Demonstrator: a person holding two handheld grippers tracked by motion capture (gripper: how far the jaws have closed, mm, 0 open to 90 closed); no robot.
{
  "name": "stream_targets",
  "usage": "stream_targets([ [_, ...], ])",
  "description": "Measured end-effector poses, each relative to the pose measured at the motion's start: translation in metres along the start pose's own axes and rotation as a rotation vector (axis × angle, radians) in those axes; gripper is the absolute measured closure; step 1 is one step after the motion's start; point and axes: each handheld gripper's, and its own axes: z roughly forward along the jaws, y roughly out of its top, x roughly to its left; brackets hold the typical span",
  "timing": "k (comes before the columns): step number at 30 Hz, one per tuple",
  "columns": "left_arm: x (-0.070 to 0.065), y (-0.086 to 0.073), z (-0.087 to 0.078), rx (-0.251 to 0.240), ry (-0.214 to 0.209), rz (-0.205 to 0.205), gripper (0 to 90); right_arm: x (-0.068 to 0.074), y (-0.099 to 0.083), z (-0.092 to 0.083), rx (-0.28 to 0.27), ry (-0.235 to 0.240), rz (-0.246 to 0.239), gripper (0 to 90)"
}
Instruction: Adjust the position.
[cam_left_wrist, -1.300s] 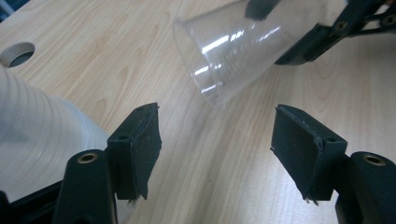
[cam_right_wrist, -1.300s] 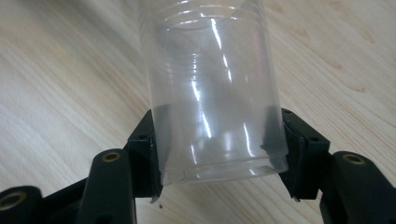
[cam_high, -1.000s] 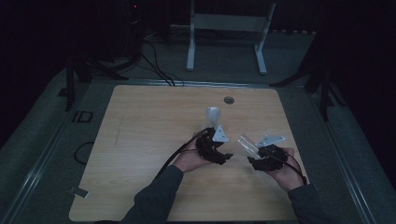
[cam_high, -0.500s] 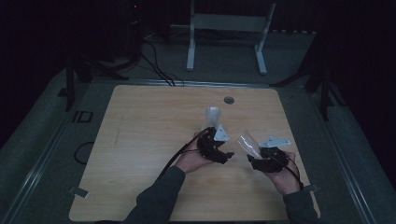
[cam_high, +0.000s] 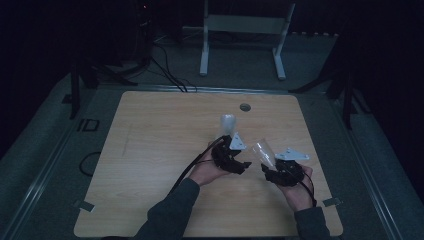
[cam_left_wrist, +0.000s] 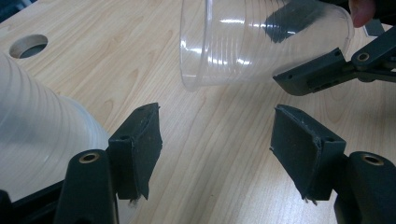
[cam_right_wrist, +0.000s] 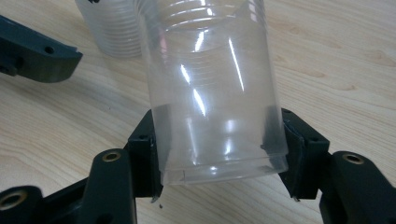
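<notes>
My right gripper (cam_right_wrist: 217, 126) is shut on the base end of a clear plastic cup (cam_right_wrist: 212, 84), one pad on each side of its wall. In the high view that cup (cam_high: 262, 150) tilts up and to the left from the right gripper (cam_high: 268, 170). My left gripper (cam_left_wrist: 215, 116) stands open over bare wood with nothing between its pads. The held cup (cam_left_wrist: 243, 42) hangs just beyond its tips, rim toward it. A stack of clear cups (cam_left_wrist: 37, 135) stands upside down on the table beside the left jaw. In the high view the stack (cam_high: 227, 124) rises just beyond the left gripper (cam_high: 239, 165).
The wooden table (cam_high: 150, 150) has a round hole (cam_high: 245, 107) near its far edge. A white metal stand (cam_high: 240, 25) is on the floor beyond the table. Cables (cam_high: 165, 75) lie at the back left. The left half of the table is bare wood.
The right hand has shifted slightly, and the cup in it now points a little more upward. The left hand has stayed where it was.
</notes>
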Motion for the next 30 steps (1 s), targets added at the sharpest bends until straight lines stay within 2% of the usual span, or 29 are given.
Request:
stream_targets([
  [5,0.000,0.001,0.000,-0.010,-0.003,-0.016,32.9,0.002,0.000,-0.002,-0.025,-0.022,0.001,41.7],
  [7,0.000,0.002,0.001,-0.003,0.013,-0.011,32.8,0.003,-0.001,-0.002,-0.039,-0.025,0.010,41.8],
  [15,0.002,0.002,0.000,-0.006,0.020,-0.022,32.9,0.002,-0.006,0.001,-0.062,-0.041,0.028,41.8],
  [20,0.002,0.004,-0.001,-0.016,0.018,-0.036,32.7,0.002,-0.008,0.001,-0.078,-0.084,0.044,41.8],
  [23,0.002,0.004,-0.001,-0.019,0.021,-0.038,32.8,0.003,-0.009,0.001,-0.084,-0.104,0.039,41.8],
  [30,0.003,0.006,-0.002,-0.024,0.027,-0.044,32.1,0.004,-0.012,0.000,-0.123,-0.128,0.052,41.8],
])
